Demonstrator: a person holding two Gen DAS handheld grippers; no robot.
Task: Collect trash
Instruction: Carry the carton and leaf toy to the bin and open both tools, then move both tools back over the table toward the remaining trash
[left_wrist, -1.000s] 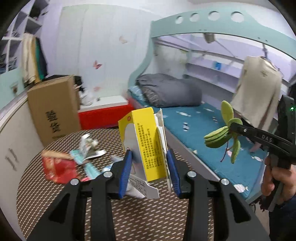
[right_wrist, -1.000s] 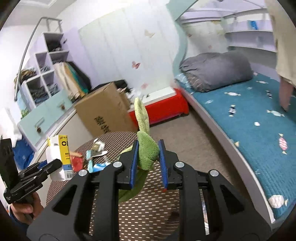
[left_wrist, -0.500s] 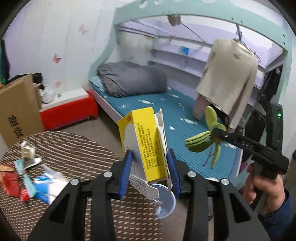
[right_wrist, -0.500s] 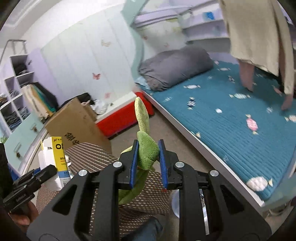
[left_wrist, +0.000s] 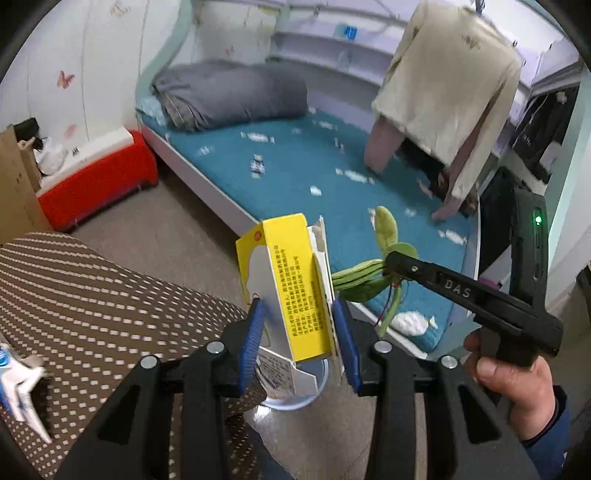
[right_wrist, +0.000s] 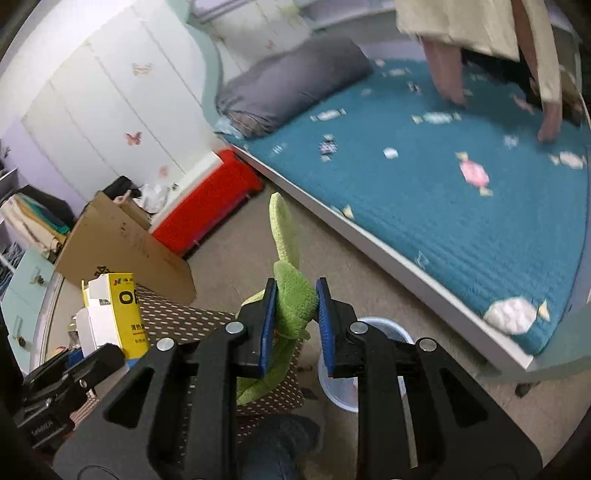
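Note:
My left gripper is shut on a yellow and white carton, held upright with its flaps open; it hangs above a pale blue bin on the floor. My right gripper is shut on a green plush leafy thing. In the left wrist view the right gripper shows at right with the green plush at its tip, held by a hand. The right wrist view shows the bin just below its fingers and the carton at left.
A round table with a brown dotted cloth lies at left, with a white and blue wrapper on it. Behind stand a bed with a teal cover, a red box and a cardboard box. A beige garment hangs over the bed.
Both grippers have swung right and downward, away from the table's litter towards the floor by the bed. The blue bin has come into view under them. Both grips are unchanged.

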